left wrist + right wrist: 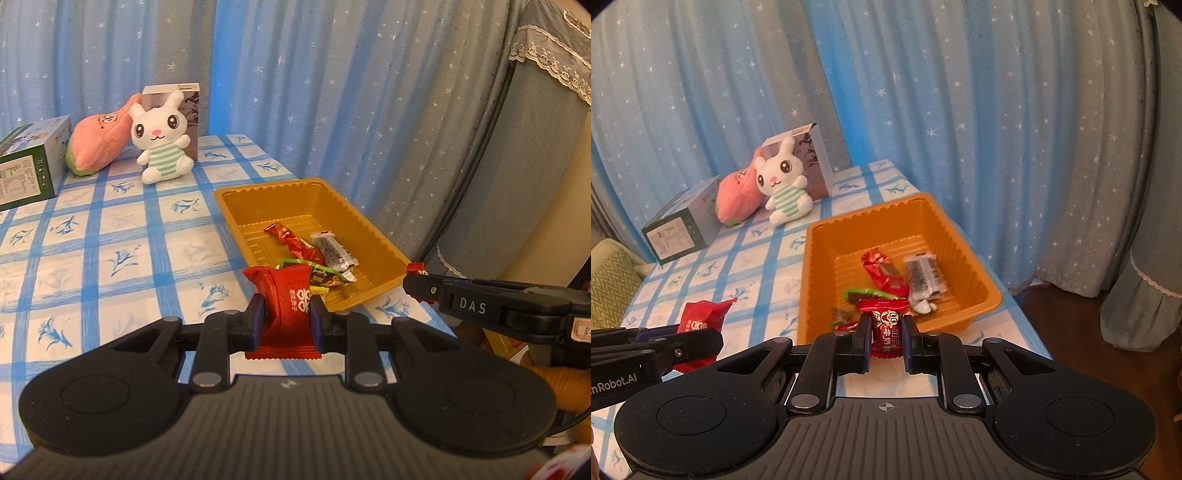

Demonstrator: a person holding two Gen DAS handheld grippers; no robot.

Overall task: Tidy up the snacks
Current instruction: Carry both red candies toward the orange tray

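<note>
My left gripper (287, 312) is shut on a red snack packet (286, 299), held just short of the near rim of the gold plastic tray (258, 199). The same packet (701, 321) shows at the left of the right wrist view. My right gripper (885, 330) is shut on a small red candy (885, 326), above the tray's (864, 229) near edge. Inside the tray lie a red wrapped bar (884, 271), a clear packet with a dark bar (923, 275) and a green-edged wrapper (868, 294). The right gripper (412, 275) enters the left wrist view from the right.
A blue-checked tablecloth (110, 240) covers the table. At its back stand a white plush rabbit (164, 142), a pink plush (98, 144), a brown box (184, 114) and a green-and-white box (29, 162). Starry blue curtains hang behind. The table's right edge drops off beside the tray.
</note>
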